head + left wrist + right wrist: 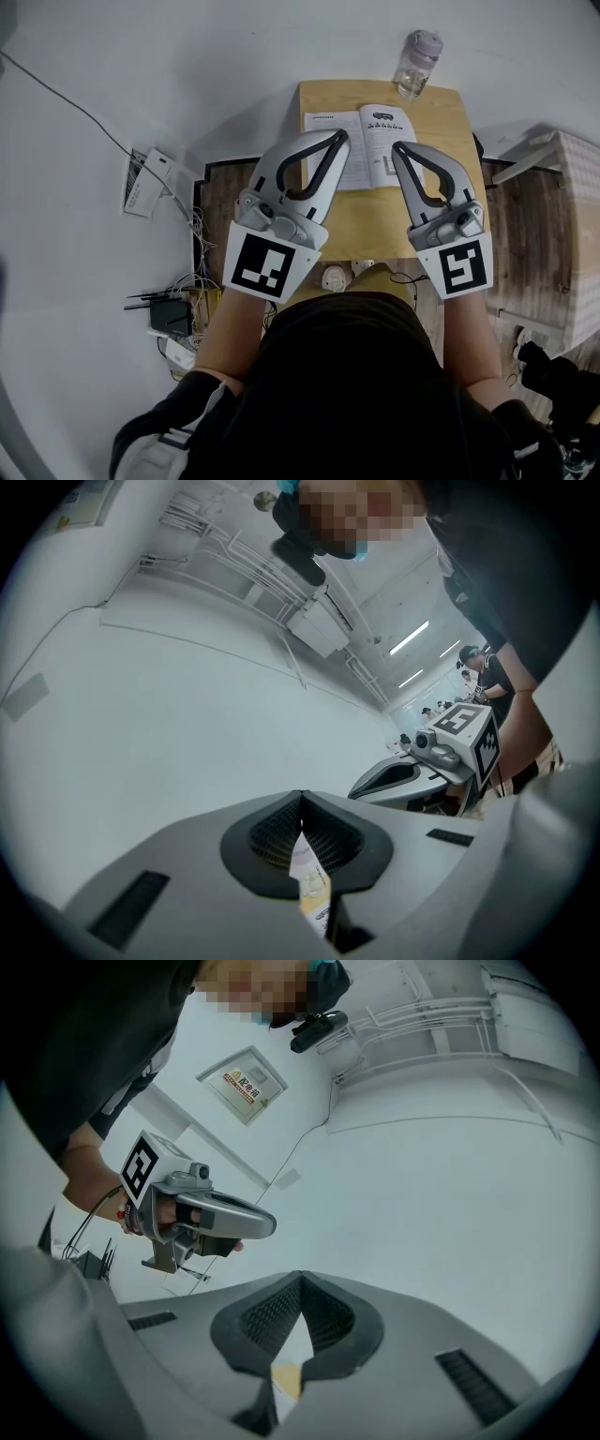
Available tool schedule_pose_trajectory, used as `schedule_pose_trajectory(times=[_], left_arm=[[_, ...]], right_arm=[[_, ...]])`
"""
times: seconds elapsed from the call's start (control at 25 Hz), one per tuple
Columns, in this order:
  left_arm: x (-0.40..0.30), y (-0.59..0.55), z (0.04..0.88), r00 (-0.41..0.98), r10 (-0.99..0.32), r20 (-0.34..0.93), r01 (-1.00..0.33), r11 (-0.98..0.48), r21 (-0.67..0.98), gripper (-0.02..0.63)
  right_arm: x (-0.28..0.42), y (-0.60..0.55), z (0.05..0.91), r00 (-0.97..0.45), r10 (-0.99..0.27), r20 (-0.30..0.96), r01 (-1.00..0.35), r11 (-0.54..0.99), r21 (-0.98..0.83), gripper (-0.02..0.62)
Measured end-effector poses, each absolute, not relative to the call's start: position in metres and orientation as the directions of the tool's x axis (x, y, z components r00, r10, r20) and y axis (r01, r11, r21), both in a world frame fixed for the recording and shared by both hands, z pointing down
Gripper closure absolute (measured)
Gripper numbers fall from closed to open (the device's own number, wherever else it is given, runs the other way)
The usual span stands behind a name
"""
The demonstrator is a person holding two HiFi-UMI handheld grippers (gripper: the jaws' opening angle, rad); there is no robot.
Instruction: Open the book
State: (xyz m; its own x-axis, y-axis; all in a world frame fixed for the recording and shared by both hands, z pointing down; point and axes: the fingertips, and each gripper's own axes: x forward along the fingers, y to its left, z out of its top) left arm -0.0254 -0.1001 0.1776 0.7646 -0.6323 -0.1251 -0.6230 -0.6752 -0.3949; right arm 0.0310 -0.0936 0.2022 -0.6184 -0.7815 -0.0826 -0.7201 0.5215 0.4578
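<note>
The book (361,150) lies open and flat on the small wooden table (375,225), two white printed pages facing up. My left gripper (339,136) hovers over the book's left page with its jaws shut and nothing held. Over the right page my right gripper (398,148) is also shut and empty. In the left gripper view the jaw tips (300,797) meet, and a sliver of page (309,883) shows beneath them. The right gripper view has the same closed tips (300,1277), with the left gripper (272,1224) alongside.
A clear water bottle (417,61) stands at the table's far edge. On the floor at left lie a router with cables (169,314) and a white box (145,183). A pale woven crate (553,234) is at the right.
</note>
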Motion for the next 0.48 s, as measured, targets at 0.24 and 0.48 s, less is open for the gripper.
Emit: schedule_pose_trajectory(times=[0.24,0.48], left_arm=[[-0.0263,-0.1033,0.1771,0.768,-0.629,-0.126,-0.62,-0.677,-0.396,0.595],[-0.0256,-0.1058,0.1774,0.767,-0.629,-0.124,-0.621,-0.679,-0.392,0.595]], right_arm=[[0.0275,-0.0965,0.2023,-0.618,-0.782,-0.08,-0.716,0.518,0.468,0.568],[0.0281,-0.0993,0.2022,-0.619,-0.782,-0.069,-0.707,0.518,0.481,0.568]])
